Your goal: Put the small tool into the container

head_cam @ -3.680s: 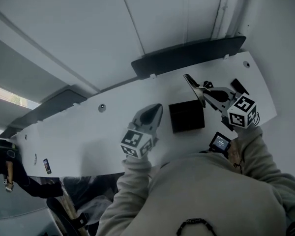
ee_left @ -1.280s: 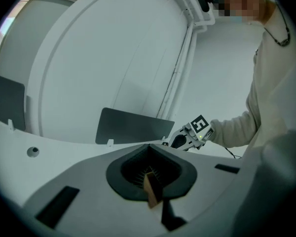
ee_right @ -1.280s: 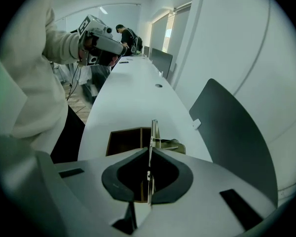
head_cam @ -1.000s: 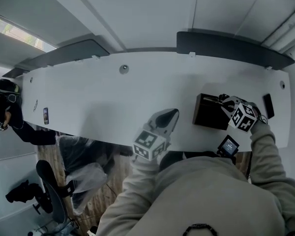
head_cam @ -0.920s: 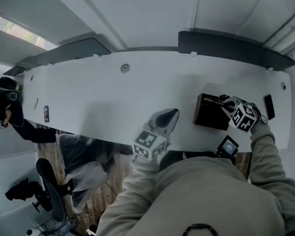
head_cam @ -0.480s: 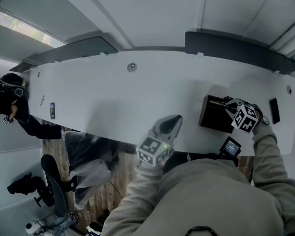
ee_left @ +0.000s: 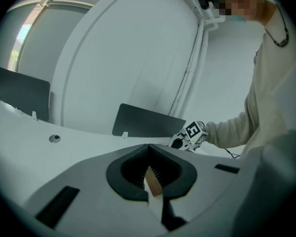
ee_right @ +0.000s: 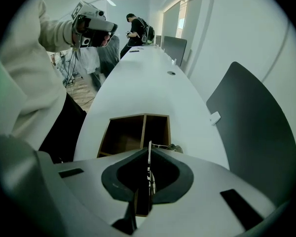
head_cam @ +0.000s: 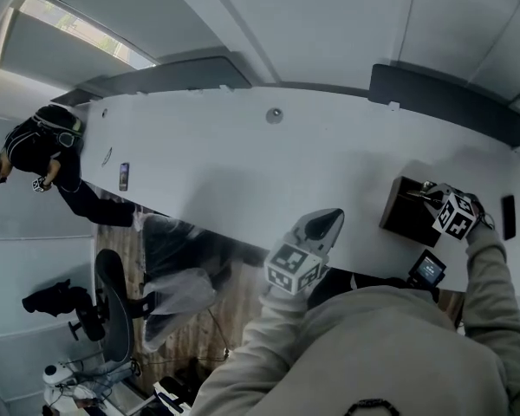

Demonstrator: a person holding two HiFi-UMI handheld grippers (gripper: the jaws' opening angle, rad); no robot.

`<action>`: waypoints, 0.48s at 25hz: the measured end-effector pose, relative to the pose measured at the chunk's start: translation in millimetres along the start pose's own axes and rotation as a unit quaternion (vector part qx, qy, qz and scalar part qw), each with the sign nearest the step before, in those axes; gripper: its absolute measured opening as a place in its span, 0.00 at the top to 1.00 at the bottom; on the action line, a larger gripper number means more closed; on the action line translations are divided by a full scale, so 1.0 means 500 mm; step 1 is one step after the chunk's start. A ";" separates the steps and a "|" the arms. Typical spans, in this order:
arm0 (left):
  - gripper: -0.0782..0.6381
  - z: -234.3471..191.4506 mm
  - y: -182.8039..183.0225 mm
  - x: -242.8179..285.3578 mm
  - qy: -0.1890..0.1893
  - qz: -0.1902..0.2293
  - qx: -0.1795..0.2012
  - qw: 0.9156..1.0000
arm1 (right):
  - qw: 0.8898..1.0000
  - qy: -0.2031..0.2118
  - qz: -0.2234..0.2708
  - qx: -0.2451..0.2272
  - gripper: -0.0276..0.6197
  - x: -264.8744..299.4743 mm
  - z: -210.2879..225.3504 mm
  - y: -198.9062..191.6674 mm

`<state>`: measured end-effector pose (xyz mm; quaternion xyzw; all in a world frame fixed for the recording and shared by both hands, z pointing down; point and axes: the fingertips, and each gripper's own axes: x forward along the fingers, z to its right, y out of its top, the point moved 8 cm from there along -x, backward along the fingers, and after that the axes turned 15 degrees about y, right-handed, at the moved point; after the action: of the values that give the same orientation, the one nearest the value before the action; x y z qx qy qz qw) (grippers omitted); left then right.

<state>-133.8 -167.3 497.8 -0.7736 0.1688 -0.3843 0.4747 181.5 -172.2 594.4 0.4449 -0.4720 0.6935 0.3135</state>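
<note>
A dark open box, the container (head_cam: 400, 219), stands on the long white table (head_cam: 243, 172) at the right. In the right gripper view it shows as a wooden box (ee_right: 138, 116) with two compartments. My right gripper (head_cam: 432, 193) hangs over its right side, pointing steeply down. Its jaws (ee_right: 149, 154) are shut on the small tool (ee_right: 149, 168), a thin metal piece that stands just above the box's near rim. My left gripper (head_cam: 329, 219) is over the table's near edge, left of the box, shut (ee_left: 149, 149) with nothing in it.
A phone (head_cam: 124, 177) lies far left on the table, near a person (head_cam: 35, 150) in dark clothes. A black flat item (head_cam: 508, 217) lies right of the box. Dark panels (head_cam: 451, 102) stand along the far edge. An office chair (head_cam: 113, 319) is on the floor below.
My right gripper has sunk a little over the box with the tool still in its jaws. The left gripper has drifted along the table's near edge. The head view has swung.
</note>
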 end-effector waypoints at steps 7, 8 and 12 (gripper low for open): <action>0.89 0.014 -0.016 -0.008 -0.001 -0.006 0.000 1.000 | 1.000 0.010 -0.007 -0.004 0.92 0.022 -0.008 -0.007; 0.89 0.011 -0.017 -0.010 0.000 -0.004 -0.005 1.000 | 1.000 0.009 -0.008 -0.006 0.92 0.027 -0.007 -0.006; 0.89 0.011 -0.011 -0.022 -0.010 0.014 -0.037 0.999 | 1.000 0.004 -0.011 -0.005 0.92 0.027 -0.011 -0.007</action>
<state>-137.4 -154.4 496.2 -0.7924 0.1889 -0.3629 0.4524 177.1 -165.7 606.9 0.4456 -0.4688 0.6898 0.3253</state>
